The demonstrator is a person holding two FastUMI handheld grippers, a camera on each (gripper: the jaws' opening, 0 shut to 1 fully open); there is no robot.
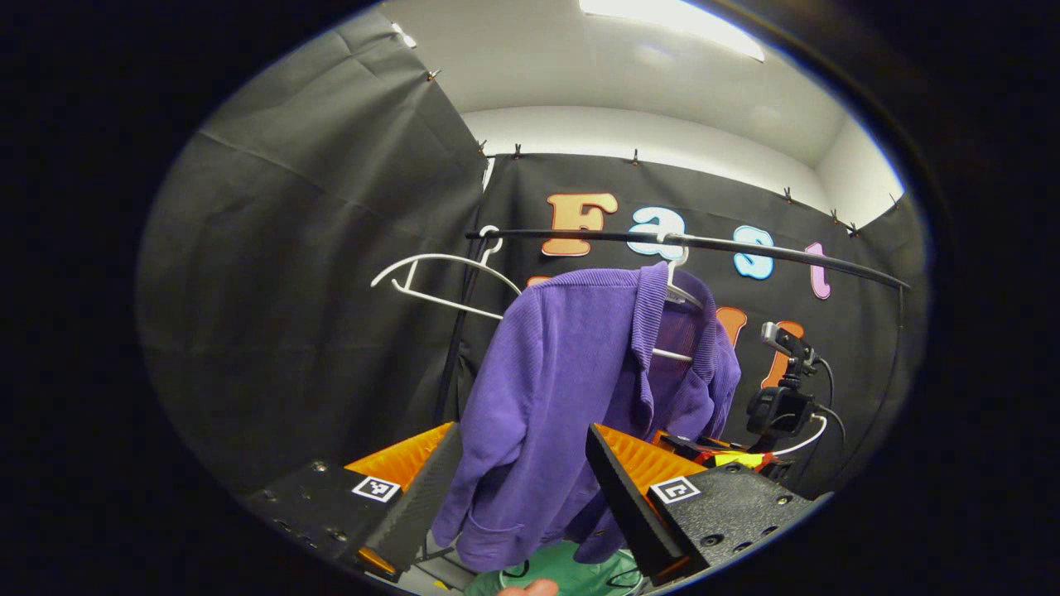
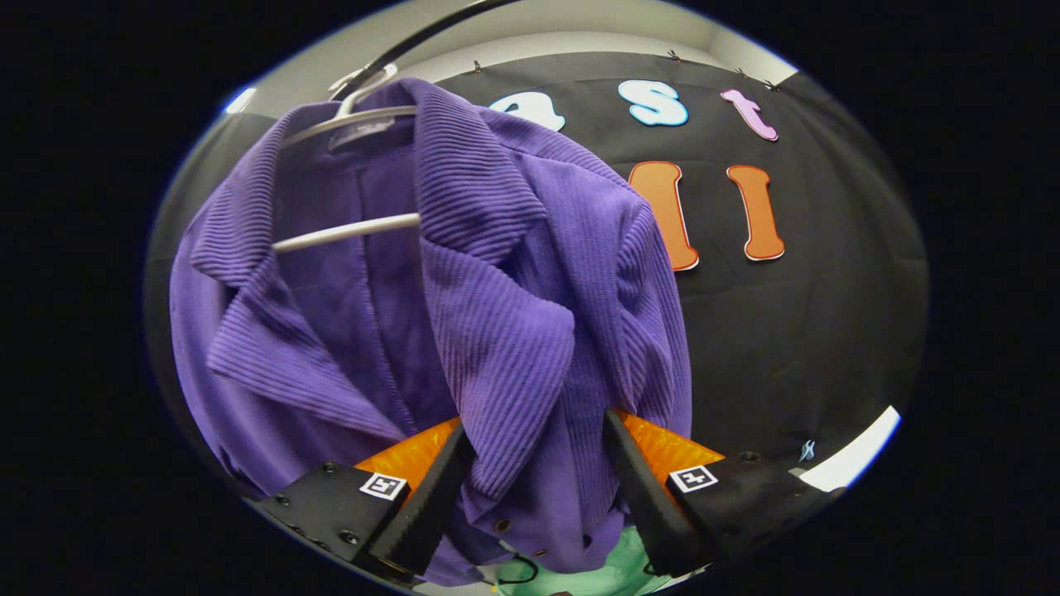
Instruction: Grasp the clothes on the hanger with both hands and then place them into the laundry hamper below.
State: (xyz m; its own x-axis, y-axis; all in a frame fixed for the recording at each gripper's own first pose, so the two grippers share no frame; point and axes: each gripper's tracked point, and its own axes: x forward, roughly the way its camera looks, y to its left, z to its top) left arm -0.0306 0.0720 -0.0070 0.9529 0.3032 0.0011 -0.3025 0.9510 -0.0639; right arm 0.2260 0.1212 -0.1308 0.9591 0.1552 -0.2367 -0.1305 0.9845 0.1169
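A purple corduroy jacket (image 2: 497, 273) hangs on a white hanger (image 2: 348, 232) from a black rail (image 1: 704, 242), above the green laundry hamper (image 1: 571, 571). The right gripper (image 2: 530, 472), fingers spread, straddles the jacket's front panel without pinching it. The left gripper (image 1: 522, 480), likewise spread, points at the jacket's left sleeve from nearer. An empty hanger (image 1: 439, 281) hangs at far left; a mounted camera (image 1: 782, 397) stands right.
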